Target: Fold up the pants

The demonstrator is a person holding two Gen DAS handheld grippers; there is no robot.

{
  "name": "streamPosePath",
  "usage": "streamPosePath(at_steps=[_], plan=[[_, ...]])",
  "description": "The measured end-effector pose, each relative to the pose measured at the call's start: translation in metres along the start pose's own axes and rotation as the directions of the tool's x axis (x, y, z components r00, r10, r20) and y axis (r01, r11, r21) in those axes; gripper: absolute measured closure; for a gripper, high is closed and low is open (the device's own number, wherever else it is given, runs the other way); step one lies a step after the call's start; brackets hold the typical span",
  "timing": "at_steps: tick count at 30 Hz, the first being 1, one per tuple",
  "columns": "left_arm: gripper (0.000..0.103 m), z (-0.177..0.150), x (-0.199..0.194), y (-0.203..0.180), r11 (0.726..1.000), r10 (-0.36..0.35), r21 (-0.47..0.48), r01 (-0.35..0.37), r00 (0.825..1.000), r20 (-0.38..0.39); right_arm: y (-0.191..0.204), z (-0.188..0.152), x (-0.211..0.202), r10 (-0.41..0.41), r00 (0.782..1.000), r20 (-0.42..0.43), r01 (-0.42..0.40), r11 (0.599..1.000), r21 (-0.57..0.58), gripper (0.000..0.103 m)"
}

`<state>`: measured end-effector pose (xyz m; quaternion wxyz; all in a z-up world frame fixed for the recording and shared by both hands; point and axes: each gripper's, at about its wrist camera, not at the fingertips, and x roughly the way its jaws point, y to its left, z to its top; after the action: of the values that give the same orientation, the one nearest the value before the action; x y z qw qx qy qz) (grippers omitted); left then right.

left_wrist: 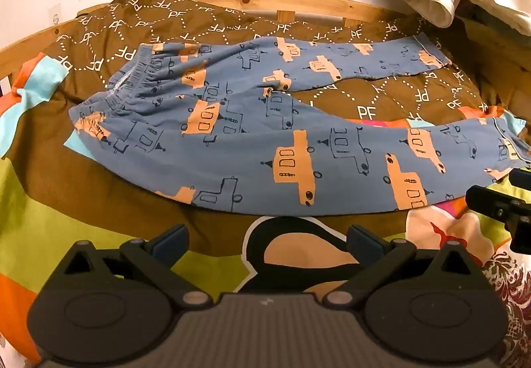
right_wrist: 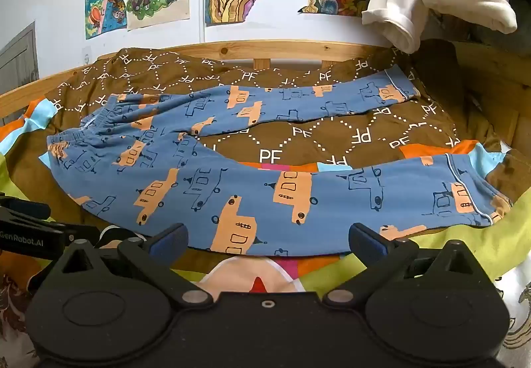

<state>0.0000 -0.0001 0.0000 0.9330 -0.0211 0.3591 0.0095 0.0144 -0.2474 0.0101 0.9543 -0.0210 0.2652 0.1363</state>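
Left wrist view: pants (left_wrist: 265,135) are spread on the bed (left_wrist: 99,195), 2 legs apart; left gripper (left_wrist: 267,240) and right gripper (right_wrist: 267,240) fingers are held apart, empty.

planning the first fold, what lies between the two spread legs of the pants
Only bedding: the brown quilt with white PF letters shows bare between the far leg and near leg, clearest in the right wrist view.

My left gripper (left_wrist: 267,240) is matte black plastic: two round discs at its base, angled linkage arms with silver pivot pins, and a ribbed grey centre panel. Its fingers (left_wrist: 363,239) carry dark blue pads. My right gripper (right_wrist: 267,239) matches, with a single centre screw. White lettering reads "GenRobot.AI".
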Motion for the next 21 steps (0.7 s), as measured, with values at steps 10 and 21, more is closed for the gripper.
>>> streamPosePath(at_steps=[10, 21], plan=[[0.0, -0.0013, -0.0003, -0.0013, 1.0, 0.001, -0.003, -0.001, 1.0, -0.002, -0.0001, 0.0003, -0.0002, -0.002, 1.0, -0.003, 0.002, 1.0, -0.002, 0.001], [0.0, -0.0011, 0.0012, 0.0008, 1.0, 0.008, -0.003, -0.008, 1.0, -0.009, -0.001, 0.0001, 0.0004, -0.002, 1.0, -0.005, 0.002, 1.0, -0.001, 0.001]])
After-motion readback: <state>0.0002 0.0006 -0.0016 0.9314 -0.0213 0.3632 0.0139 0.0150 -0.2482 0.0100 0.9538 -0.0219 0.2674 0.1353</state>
